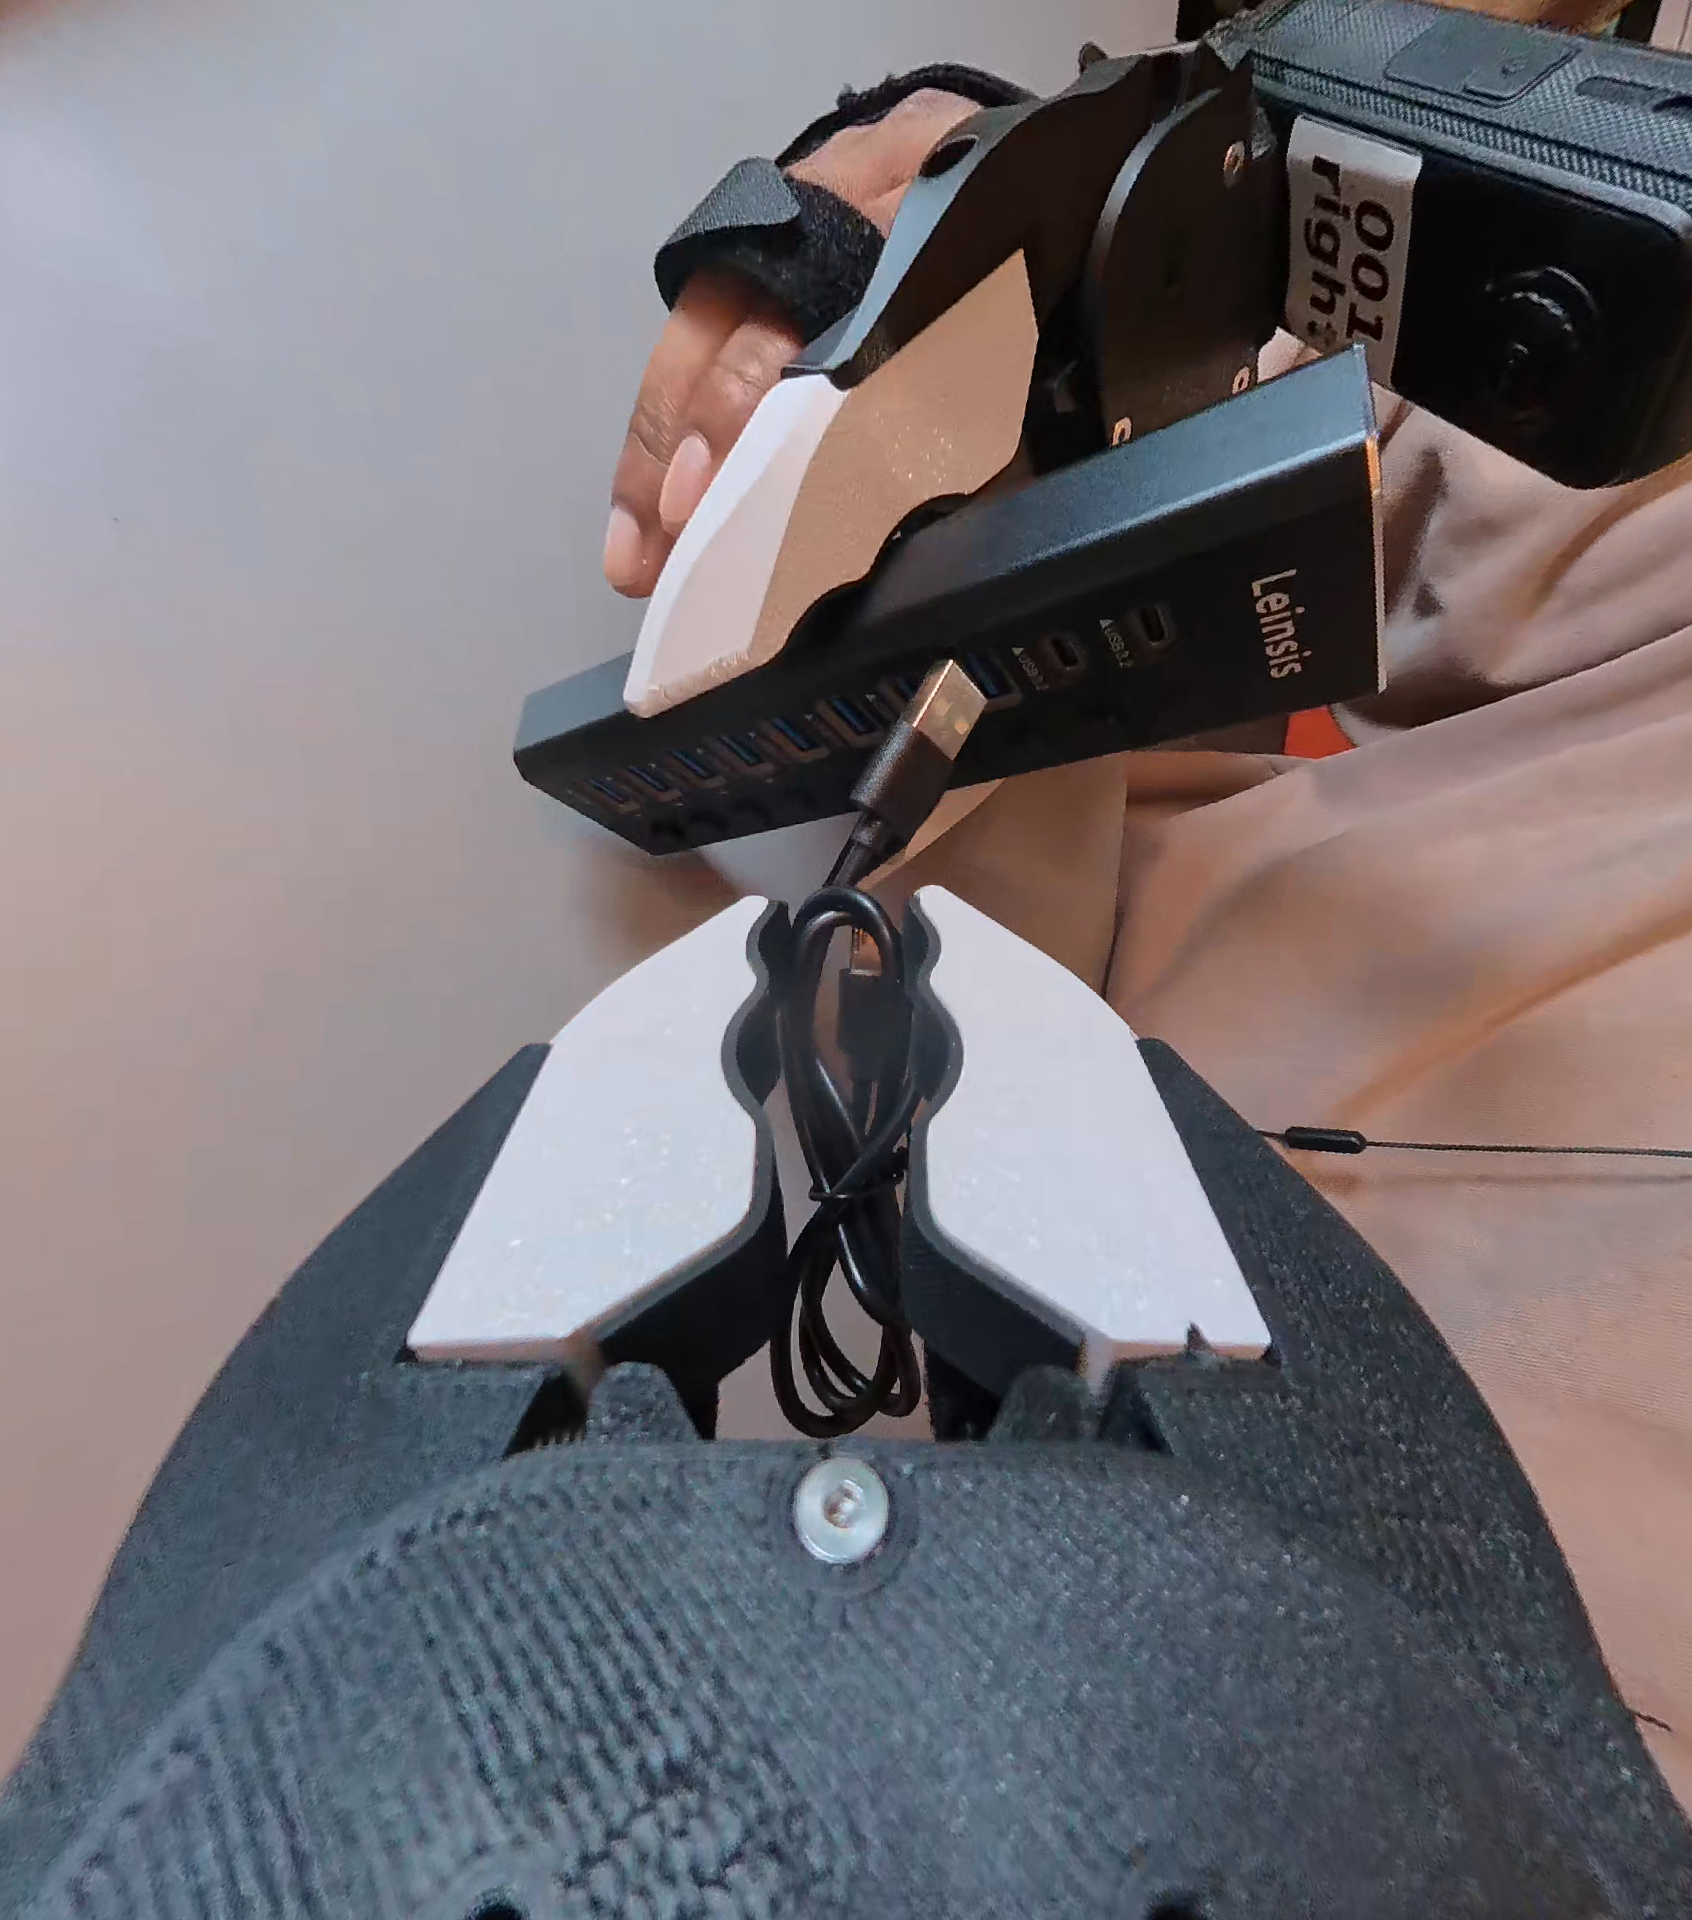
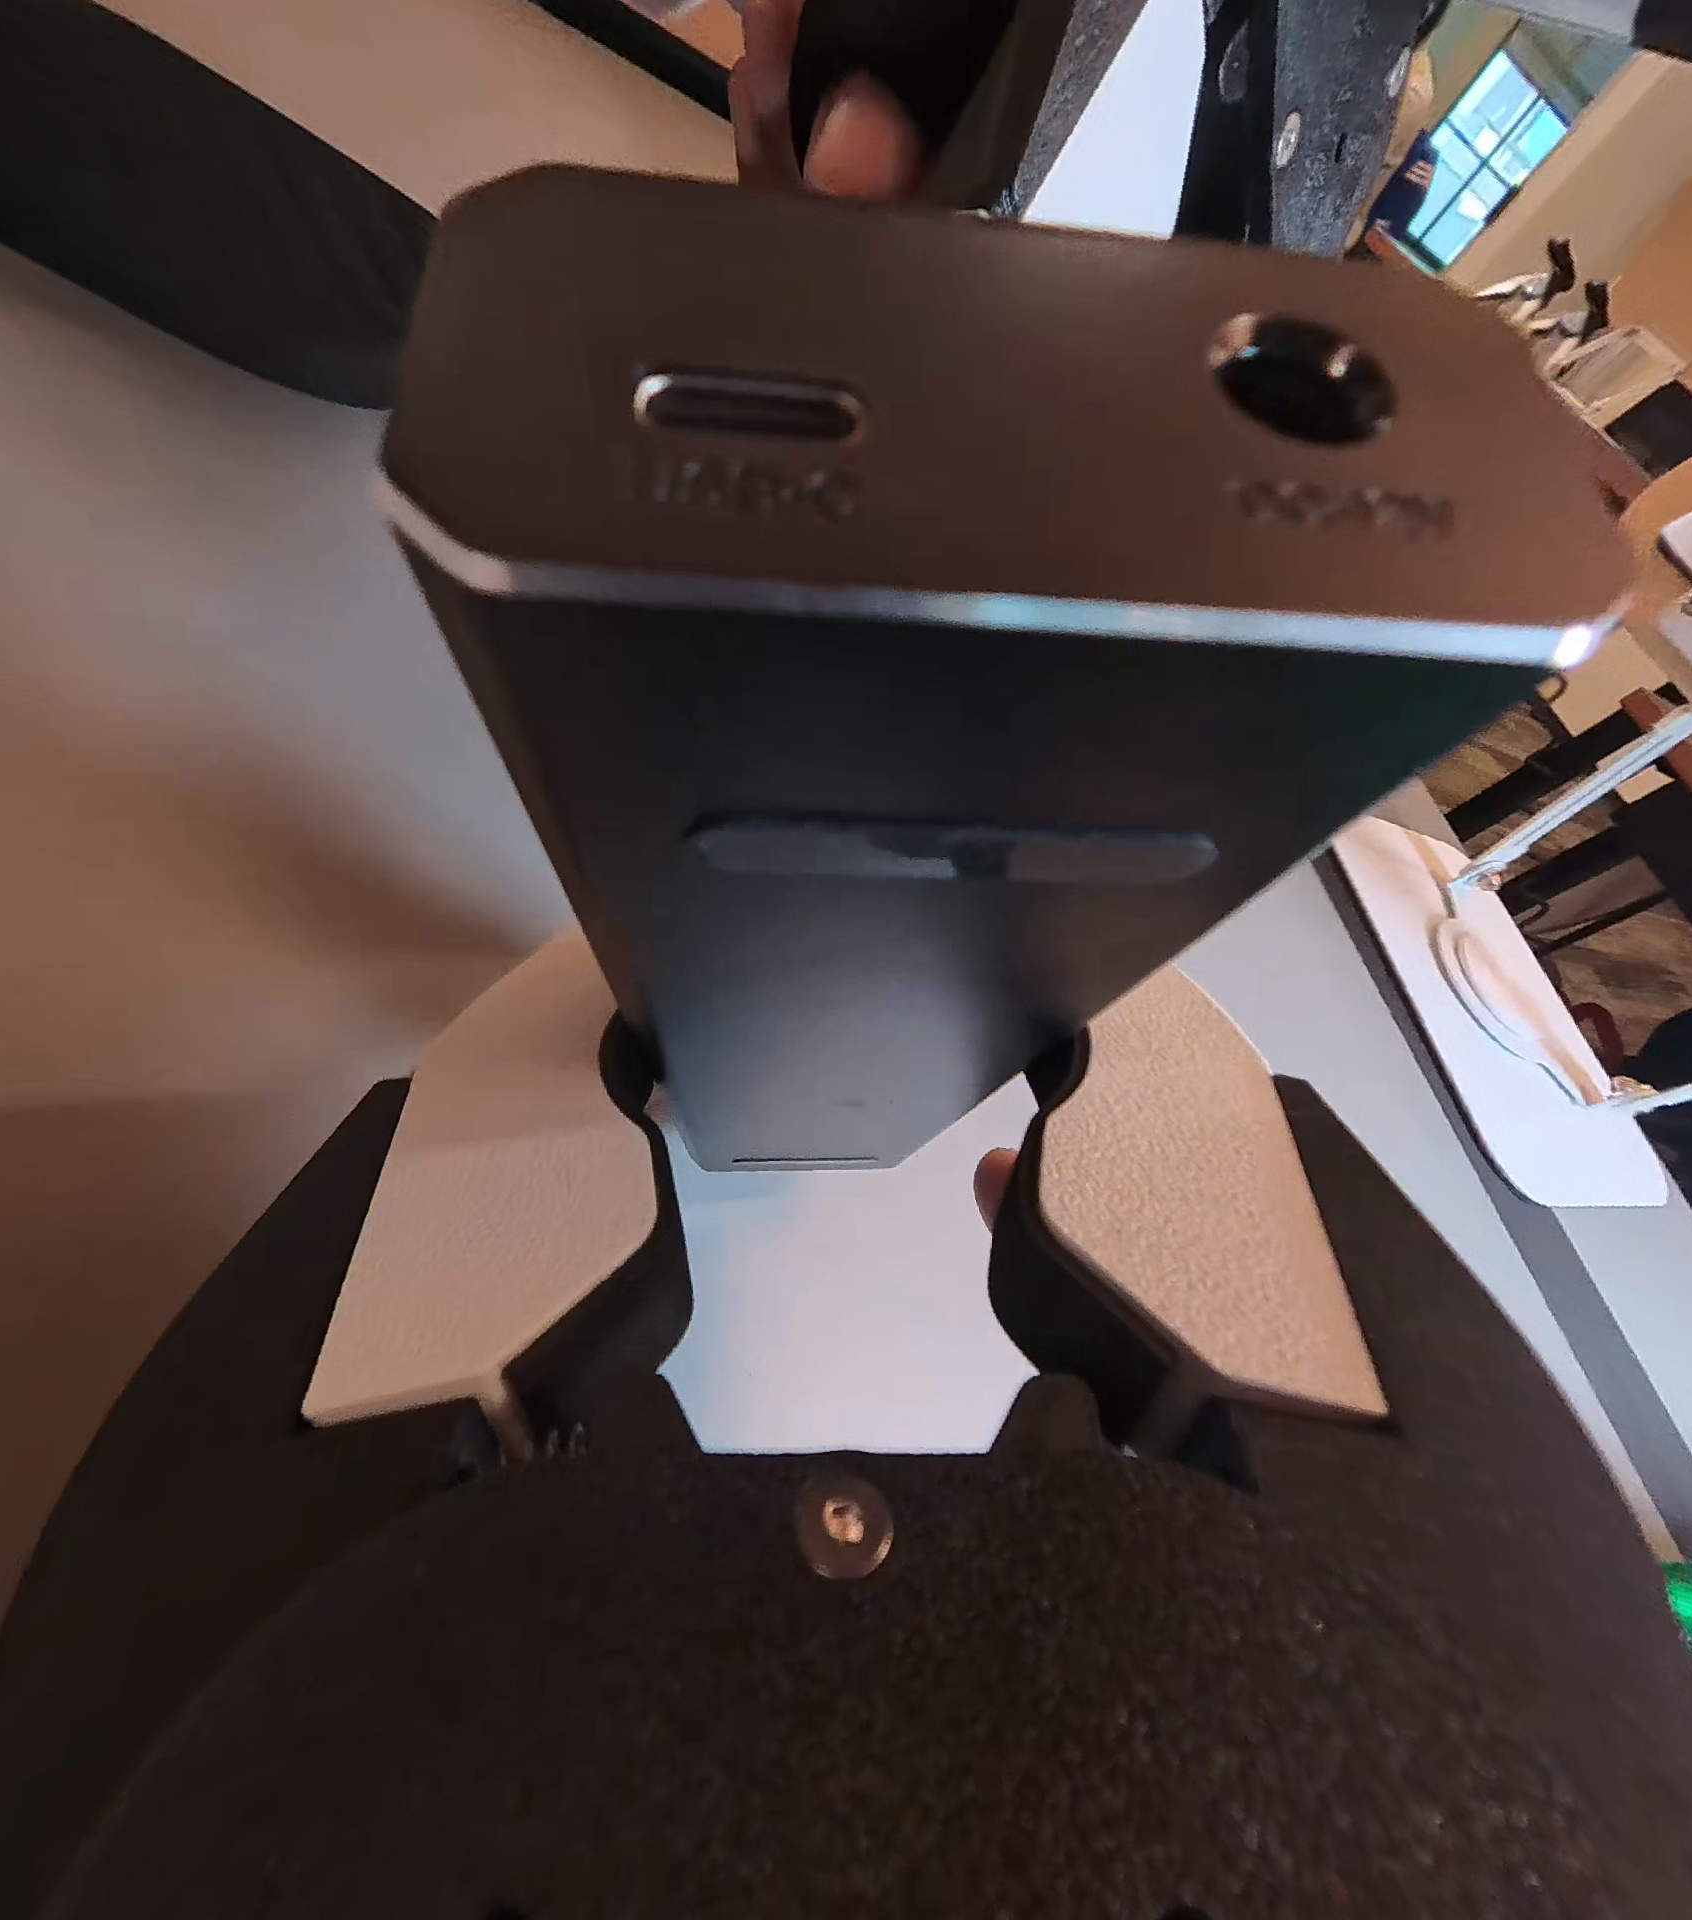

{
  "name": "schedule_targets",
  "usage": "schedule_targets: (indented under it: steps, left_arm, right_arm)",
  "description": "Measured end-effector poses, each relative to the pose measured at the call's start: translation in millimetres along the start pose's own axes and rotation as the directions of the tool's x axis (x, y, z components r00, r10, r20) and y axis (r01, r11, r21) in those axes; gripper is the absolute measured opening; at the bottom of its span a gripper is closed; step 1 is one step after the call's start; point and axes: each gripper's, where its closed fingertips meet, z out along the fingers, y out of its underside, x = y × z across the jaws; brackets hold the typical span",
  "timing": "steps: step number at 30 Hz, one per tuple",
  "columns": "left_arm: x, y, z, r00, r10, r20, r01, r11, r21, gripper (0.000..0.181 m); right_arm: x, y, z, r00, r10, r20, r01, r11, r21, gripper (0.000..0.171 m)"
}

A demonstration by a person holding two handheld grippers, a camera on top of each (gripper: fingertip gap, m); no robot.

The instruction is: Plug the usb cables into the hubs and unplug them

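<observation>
Presently, the left gripper (image 1: pixel 837 935) was clenched on a coiled black USB cable (image 1: pixel 847 1195), its loops hanging between the white, matte fingers (image 1: pixel 634 1143); the cable's metal plug (image 1: pixel 941 717) stood just at the port row of the hub (image 1: pixel 1081 634), whether seated I could not tell; the hub, a long black slab with a bevelled bright edge, was grasped by the right gripper (image 2: pixel 847 1081) across its narrow sides and held clear of the pale table (image 1: pixel 198 727); its end face (image 2: pixel 977 416) carried one oval and one round socket; a strapped hand (image 1: pixel 707 416) showed behind it.
</observation>
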Motion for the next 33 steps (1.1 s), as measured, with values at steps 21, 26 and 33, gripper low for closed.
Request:
schedule_targets:
  steps: [21,26,33]
  left_arm:
    - [-5.3,15.1,6.4,0.997,-0.076,0.023,0.078,0.994,-0.078,0.021]
    - [-9.9,13.2,3.8,0.996,-0.061,0.069,0.067,0.993,-0.094,0.021]
    - [-6.5,8.4,2.4,0.996,-0.032,0.085,0.038,0.996,-0.076,0.021]
  right_arm:
    - [-1.2,10.9,3.1,0.993,-0.116,-0.029,0.111,0.986,-0.125,0.071]
    - [-1.9,12.2,3.1,0.993,-0.114,-0.028,0.109,0.984,-0.144,0.071]
    - [1.1,14.2,2.5,0.997,-0.066,-0.03,0.061,0.988,-0.144,0.071]
